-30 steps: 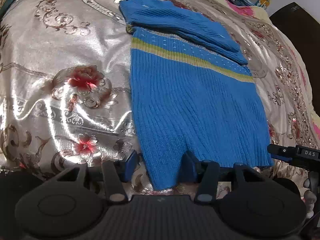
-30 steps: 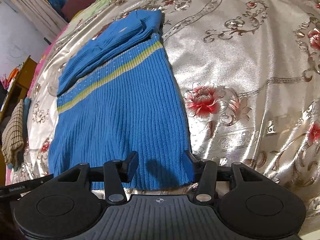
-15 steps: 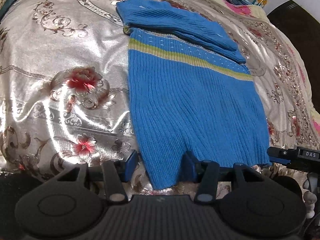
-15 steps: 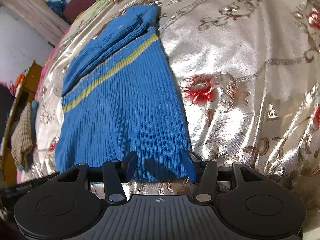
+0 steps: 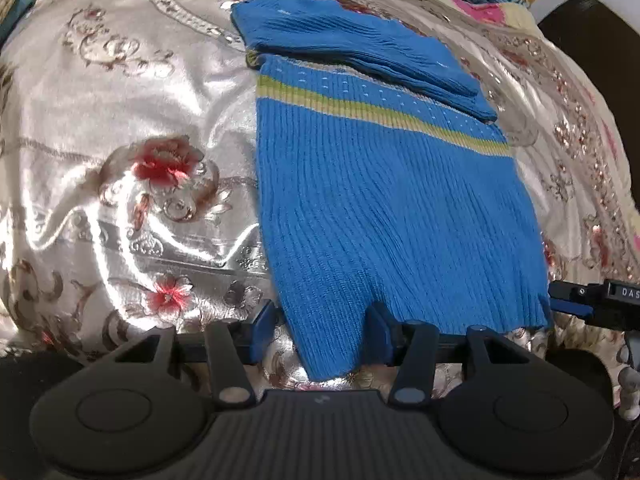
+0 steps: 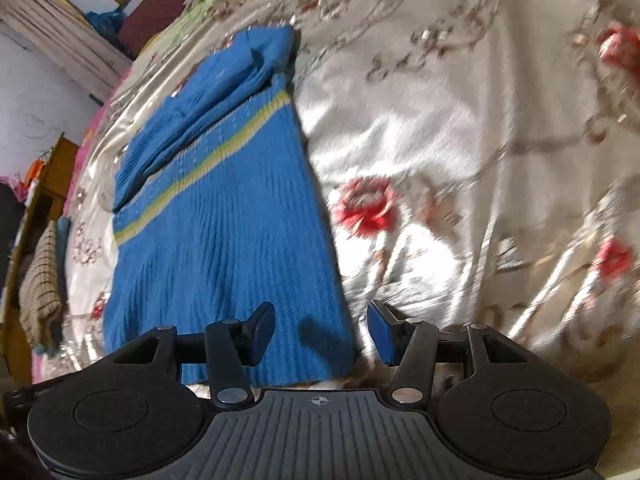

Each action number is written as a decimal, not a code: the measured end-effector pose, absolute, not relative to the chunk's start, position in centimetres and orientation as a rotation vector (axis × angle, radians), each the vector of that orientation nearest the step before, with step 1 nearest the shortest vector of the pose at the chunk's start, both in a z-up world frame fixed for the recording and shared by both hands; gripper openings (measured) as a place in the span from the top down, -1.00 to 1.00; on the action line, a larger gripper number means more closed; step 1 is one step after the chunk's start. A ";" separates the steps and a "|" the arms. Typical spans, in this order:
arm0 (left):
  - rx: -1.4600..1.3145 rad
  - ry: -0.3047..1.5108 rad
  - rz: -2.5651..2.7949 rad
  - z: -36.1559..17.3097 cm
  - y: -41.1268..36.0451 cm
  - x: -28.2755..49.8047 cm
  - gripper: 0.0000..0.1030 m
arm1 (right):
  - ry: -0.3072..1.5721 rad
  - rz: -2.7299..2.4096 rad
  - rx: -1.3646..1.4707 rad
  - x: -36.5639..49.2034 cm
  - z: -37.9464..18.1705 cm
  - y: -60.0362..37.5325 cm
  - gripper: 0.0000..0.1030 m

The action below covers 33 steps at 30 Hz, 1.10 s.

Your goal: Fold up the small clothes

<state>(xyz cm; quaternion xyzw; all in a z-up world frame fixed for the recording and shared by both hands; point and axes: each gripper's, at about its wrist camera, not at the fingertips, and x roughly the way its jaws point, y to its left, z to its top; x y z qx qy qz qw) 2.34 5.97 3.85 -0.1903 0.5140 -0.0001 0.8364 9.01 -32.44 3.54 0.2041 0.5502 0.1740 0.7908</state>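
The blue sweater (image 5: 380,208) lies flat on the shiny floral bedspread (image 5: 120,140), sleeves folded across its top, just as a second ago. The left gripper (image 5: 322,330) hasn't budged, jaws apart astride the near hem corner. The right gripper (image 6: 322,332) has slid toward the other corner, jaws apart, gripping nothing.

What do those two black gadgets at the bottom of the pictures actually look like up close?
Both match. The left gripper and right gripper each have a black ribbed body, two round black discs at the sides, black link arms with silver pivot screws, and two fingers with blue pads. A small crosshair mark sits on the right one's body. No sleeves or cables show.
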 end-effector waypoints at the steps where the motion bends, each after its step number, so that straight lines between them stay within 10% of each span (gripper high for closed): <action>1: -0.389 1.087 -0.001 4.0 5.8 2.4 0.00 | 1.189 0.381 0.433 9.0 3.3 -32.1 0.00; 14: -0.268 1.072 -0.021 4.7 3.9 2.5 0.38 | 1.188 0.385 0.488 8.9 2.7 -32.0 0.00; 22: -0.242 1.064 -0.031 4.9 3.4 2.1 0.58 | 1.179 0.390 0.513 8.5 2.7 -31.7 0.50; 33: -0.240 1.048 -0.037 5.3 3.4 2.0 0.68 | 1.131 0.424 0.618 7.8 3.2 -32.1 0.55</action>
